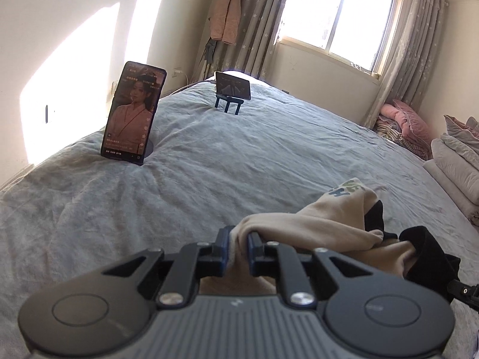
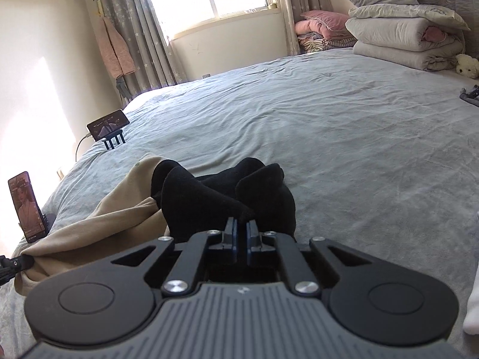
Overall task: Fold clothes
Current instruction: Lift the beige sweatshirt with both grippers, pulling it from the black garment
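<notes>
Pinching a fold of beige fabric, my left gripper (image 1: pixel 238 240) has its jaws drawn in narrow, with the cloth bunched between the blue pads. The beige garment (image 1: pixel 314 227) runs from that grip toward the right, where it meets a black section (image 1: pixel 425 254); I cannot tell whether the black is part of the same piece or a second garment. A bit of printed lettering shows on the beige cloth at its far edge.

My right gripper (image 2: pixel 242 227) is nearly closed too, its pads clamped on the black cloth (image 2: pixel 227 197), which humps up in thick folds just beyond the fingertips. In this view the beige garment (image 2: pixel 98 224) trails off to the left, toward the tip of the other tool at the left edge.

The whole bundle sits at the near side of the bed (image 1: pixel 239 149), on a wrinkled grey-blue cover. Farther off on the left, a phone (image 1: pixel 133 113) stands upright on a stand with a video on its screen, and a second phone (image 1: pixel 233 85) rests sideways on a small stand nearer the window. Folded quilts (image 2: pixel 407 36) are stacked at the far right of the bed.
</notes>
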{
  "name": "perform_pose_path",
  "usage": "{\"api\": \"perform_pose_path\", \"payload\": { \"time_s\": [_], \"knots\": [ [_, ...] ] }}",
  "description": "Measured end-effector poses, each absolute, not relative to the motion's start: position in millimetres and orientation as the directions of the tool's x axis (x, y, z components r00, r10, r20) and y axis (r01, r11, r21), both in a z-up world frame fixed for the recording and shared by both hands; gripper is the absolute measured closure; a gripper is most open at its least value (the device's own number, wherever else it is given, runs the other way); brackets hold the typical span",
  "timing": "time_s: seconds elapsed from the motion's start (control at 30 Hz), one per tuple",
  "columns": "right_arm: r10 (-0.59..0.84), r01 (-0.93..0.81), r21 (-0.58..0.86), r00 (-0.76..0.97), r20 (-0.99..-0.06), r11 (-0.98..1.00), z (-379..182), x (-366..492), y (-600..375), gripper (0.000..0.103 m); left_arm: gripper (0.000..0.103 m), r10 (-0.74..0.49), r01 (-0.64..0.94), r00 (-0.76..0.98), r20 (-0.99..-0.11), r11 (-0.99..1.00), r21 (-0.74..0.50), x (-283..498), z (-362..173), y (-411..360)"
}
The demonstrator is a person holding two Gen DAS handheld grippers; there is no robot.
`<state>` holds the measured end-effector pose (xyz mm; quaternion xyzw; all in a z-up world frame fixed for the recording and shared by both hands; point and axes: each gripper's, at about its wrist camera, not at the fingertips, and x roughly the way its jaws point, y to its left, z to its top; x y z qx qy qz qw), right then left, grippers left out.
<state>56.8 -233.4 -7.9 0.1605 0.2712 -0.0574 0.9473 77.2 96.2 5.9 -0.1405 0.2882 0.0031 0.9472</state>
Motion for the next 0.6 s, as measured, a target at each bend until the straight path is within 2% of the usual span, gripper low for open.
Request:
{"api": "perform_pose_path", "payload": {
  "time_s": [0.3, 0.5, 0.57, 0.6],
  "knots": [
    [-0.024, 0.193, 0.251, 0.834, -0.551, 0.948, -6.3, 52.2, -239.3, 0.096, 0.091, -0.316, 0.084, 0.764, -0.562, 0.913, -0.399, 45.7, 9.5, 107.8],
    [0.022, 0.14, 0.237, 0.82, -0.571, 0.961, -4.3, 47.1, -230.1, 0.084, 0.092, -0.389, 0.181, 0.737, -0.552, 0.901, -0.393, 18.2, 19.4, 99.8],
    [0.043, 0.119, 0.238, 0.813, -0.58, 0.964, -5.1, 45.7, -227.5, 0.062, 0.092, -0.386, 0.201, 0.731, -0.563, 0.91, -0.363, 11.5, 21.1, 97.6],
    [0.057, 0.108, 0.243, 0.808, -0.586, 0.964, -6.0, 45.3, -226.1, 0.043, 0.092, -0.38, 0.21, 0.727, -0.572, 0.916, -0.341, 8.4, 21.5, 96.0]
  ]
}}
